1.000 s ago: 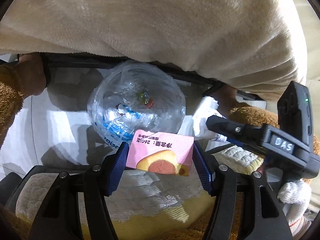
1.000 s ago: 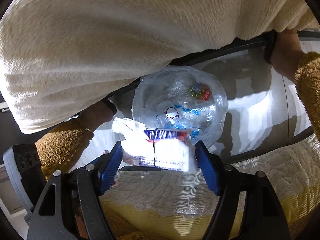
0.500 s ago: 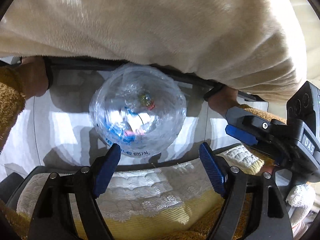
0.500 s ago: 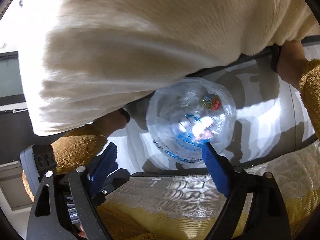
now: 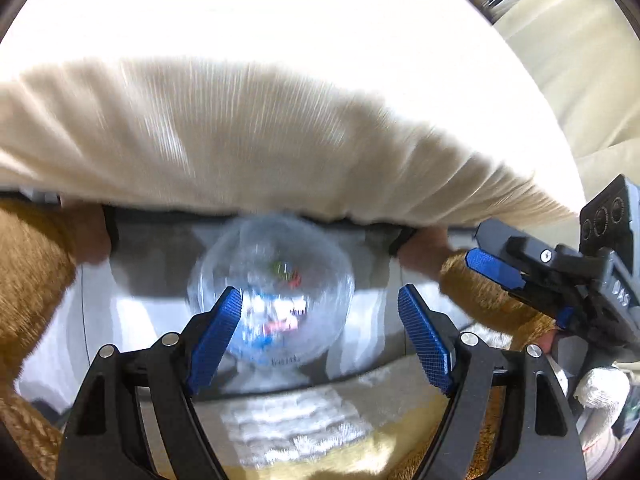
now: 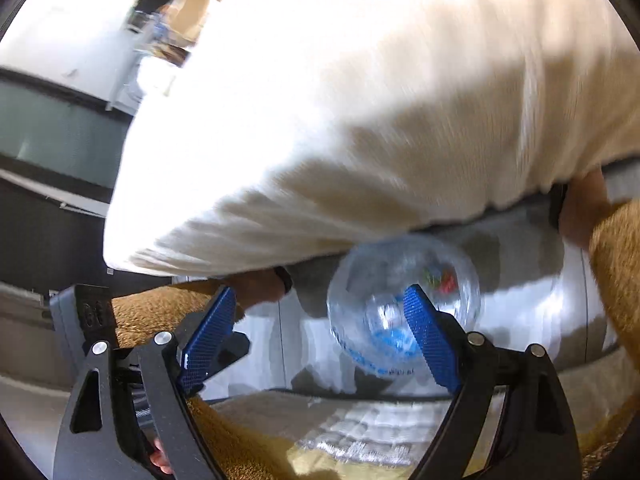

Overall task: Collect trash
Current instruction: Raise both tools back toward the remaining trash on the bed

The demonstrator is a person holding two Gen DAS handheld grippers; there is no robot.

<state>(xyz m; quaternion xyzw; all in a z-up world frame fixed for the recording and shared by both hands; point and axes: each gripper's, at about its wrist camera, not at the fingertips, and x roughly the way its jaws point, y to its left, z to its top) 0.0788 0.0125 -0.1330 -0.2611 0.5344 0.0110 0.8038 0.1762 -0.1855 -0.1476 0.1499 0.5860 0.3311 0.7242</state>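
Between the blue fingers (image 5: 216, 340) of the left gripper (image 5: 320, 336) nothing is held; they stand apart. The right gripper (image 6: 320, 340) fingers are likewise apart and empty. Beyond both, a clear trash bag (image 5: 272, 292) sits open on the pale floor (image 5: 132, 320), with blurred wrappers inside. A cream fleece garment (image 5: 240, 140) hangs above it.

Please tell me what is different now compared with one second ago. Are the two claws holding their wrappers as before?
No. Both let go: the left claw dropped its pink packet and the right claw its white wrapper into the clear bag. Both claws are now open and empty, and both have lifted, so the bag looks smaller below them. The bag stays in its place on the floor.
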